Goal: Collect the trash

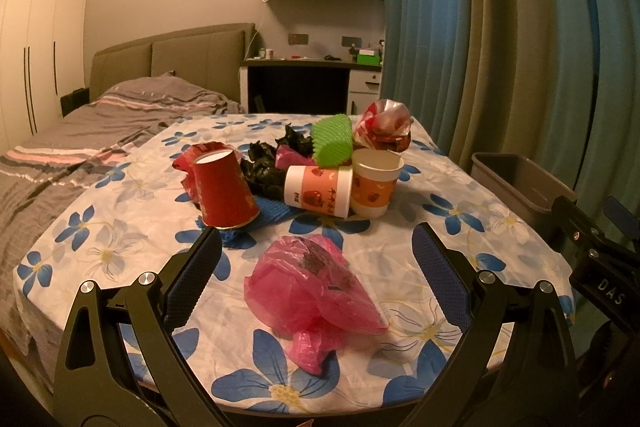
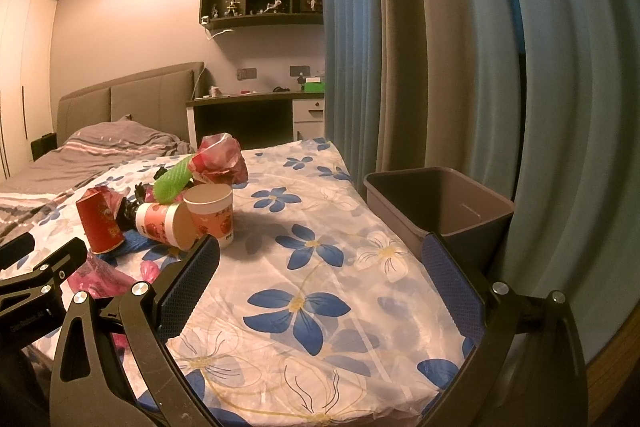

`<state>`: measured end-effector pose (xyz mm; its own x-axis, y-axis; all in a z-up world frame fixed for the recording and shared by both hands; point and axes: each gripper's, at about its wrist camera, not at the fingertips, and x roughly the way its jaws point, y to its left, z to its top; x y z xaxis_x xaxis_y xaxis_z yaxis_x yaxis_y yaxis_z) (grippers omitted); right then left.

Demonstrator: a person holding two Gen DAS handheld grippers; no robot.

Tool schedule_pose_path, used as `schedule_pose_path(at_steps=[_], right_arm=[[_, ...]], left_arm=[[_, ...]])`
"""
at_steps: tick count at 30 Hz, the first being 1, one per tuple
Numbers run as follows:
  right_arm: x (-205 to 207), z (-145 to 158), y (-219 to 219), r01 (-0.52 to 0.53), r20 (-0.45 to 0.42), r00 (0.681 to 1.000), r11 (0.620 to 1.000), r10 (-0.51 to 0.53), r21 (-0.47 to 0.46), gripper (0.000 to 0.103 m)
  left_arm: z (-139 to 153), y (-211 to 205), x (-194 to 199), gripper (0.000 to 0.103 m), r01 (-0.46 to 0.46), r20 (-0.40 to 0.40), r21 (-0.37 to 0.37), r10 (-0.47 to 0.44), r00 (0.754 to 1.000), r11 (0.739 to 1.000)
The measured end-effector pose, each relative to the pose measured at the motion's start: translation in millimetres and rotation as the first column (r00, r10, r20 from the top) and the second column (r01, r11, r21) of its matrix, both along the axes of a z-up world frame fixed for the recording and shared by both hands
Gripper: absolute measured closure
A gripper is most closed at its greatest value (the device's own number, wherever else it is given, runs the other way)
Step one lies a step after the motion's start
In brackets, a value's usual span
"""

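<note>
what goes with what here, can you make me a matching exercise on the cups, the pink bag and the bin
Column 1:
1. red cup
2. white cup with orange band
3. pink plastic bag
4. grey bin

Column 2:
a. lying on its side
b. beside the table edge, by the curtain
c. upside down, mouth on the cloth
d. crumpled on the cloth between the open left gripper fingers

Pairs: 1-c, 2-a, 3-d, 4-b
</note>
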<state>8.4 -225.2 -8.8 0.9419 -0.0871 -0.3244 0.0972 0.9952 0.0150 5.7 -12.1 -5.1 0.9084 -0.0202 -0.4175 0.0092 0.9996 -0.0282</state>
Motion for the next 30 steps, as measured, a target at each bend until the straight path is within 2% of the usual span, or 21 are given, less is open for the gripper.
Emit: schedule_pose_path(at_steps=[6, 8, 22, 30], right_arm=[[0, 0, -1, 0.000, -0.001, 1.000, 1.000, 0.000, 0.001, 0.005], [0, 0, -1, 0.000, 0.000, 1.000, 1.000, 0.000, 0.000, 0.005], [8, -7, 8, -0.002, -0.004, 1.000, 1.000, 0.002, 0.003, 0.005], [8, -8, -4, -0.009, -0.014, 1.000, 1.000, 0.010, 0.009, 0.005]], left_arm=[[-3, -11, 0, 0.009, 0.001, -0.002, -0.003, -0.001, 1.000, 1.000], [0, 0, 0, 0.009, 0.000, -0.003, -0.002, 0.000, 1.000, 1.000], [-9, -3, 4, 0.009, 0.007, -0.013, -0.020, -0.007, 1.000, 1.000], [-11, -3, 5, 0.009, 0.006, -0.015, -0.021, -0.006, 1.000, 1.000]])
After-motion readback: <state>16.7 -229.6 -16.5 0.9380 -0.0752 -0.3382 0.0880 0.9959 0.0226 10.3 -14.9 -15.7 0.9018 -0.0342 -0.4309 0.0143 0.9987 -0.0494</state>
